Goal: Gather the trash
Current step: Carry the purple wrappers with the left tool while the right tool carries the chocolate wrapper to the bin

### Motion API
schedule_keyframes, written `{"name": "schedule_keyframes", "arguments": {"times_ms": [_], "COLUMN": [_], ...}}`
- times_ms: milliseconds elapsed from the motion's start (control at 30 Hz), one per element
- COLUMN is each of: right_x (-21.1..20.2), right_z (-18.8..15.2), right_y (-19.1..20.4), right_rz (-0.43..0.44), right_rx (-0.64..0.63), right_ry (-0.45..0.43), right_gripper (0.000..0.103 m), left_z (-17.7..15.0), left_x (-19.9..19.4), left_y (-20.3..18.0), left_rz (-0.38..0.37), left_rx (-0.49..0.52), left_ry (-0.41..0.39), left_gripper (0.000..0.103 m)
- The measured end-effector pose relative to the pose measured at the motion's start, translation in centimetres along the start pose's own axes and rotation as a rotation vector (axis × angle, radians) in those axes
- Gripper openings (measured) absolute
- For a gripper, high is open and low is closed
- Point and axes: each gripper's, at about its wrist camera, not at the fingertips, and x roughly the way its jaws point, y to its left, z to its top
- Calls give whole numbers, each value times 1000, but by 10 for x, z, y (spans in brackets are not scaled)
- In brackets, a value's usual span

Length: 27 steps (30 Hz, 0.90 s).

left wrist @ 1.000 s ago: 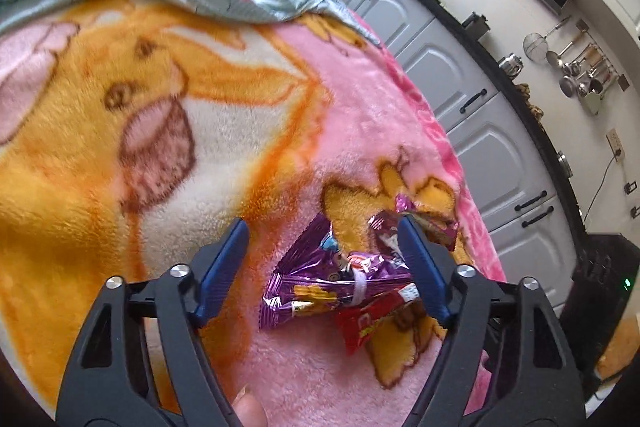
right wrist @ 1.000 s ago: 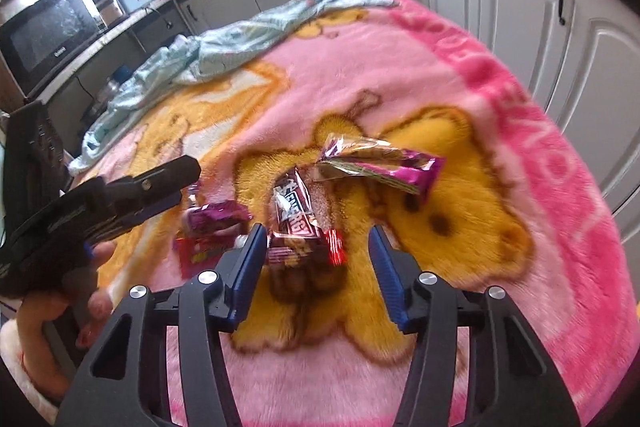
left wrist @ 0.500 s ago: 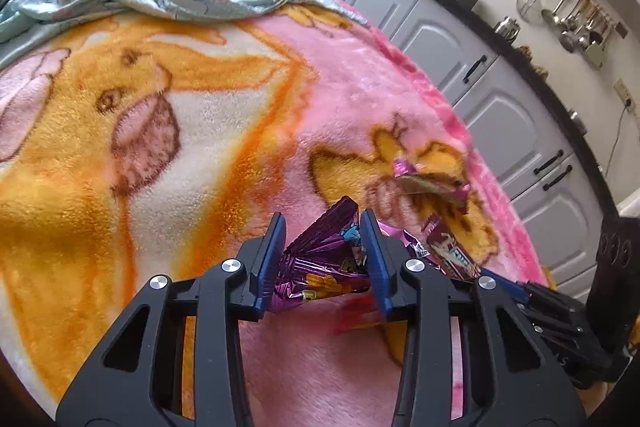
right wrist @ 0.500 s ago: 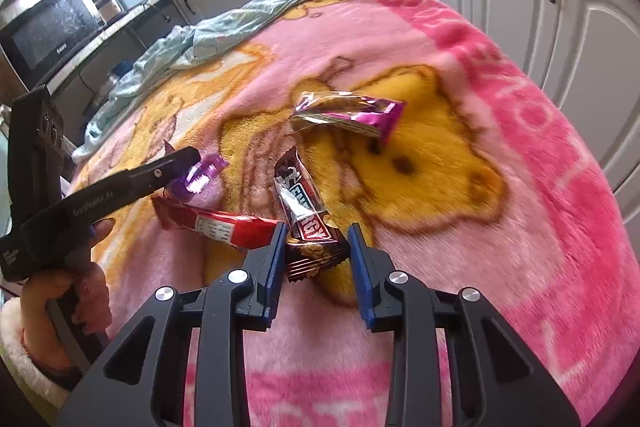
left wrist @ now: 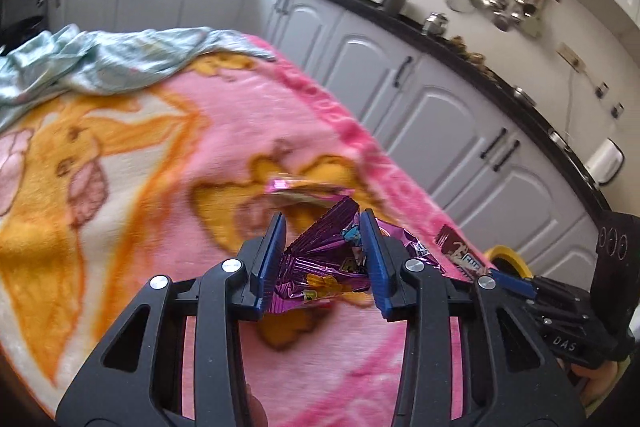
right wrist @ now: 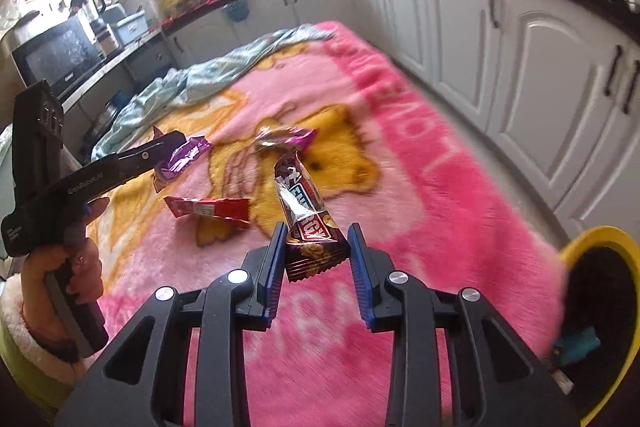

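Note:
My left gripper is shut on a crumpled purple snack wrapper and holds it above the pink cartoon blanket. My right gripper is shut on a brown energy bar wrapper, lifted off the blanket. In the right wrist view the left gripper shows at the left with the purple wrapper. A red wrapper and a purple-silver wrapper lie on the blanket. The purple-silver wrapper also shows in the left wrist view.
A yellow bin with a dark inside stands at the blanket's right edge, its rim also in the left wrist view. A pale green cloth lies bunched at the far end. White kitchen cabinets run along the right.
Both grippers closed on their wrappers and lifted them off the blanket. The red wrapper that lay under the purple one stays on the blanket. The yellow bin has come into view.

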Motion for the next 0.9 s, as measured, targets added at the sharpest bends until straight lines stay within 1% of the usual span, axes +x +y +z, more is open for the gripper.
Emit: {"name": "schedule_keyframes", "arguments": {"times_ms": [267,433,733,900], "right_x": [-66,-98,-144,-163], "right_z": [-18,-33,-56,-76], "right_y": [-44,-76,-121,-146], "right_rz": [-107,-156,-214,-281], "right_rx": [30,92,191,229], "right_ry": [-93,-140,-210,-233], "right_gripper": [29,29,29,30], "left_z": [-3,-7,-19,-29], "left_x": [6,10,22,31], "left_y": [-69,-114,-185,-219], "left_rz": [-83,-138,-219,-258], "left_rx": [93,151,255,305], "left_ry": [1,2,27,47], "left_gripper": [31,31,31,31]}}
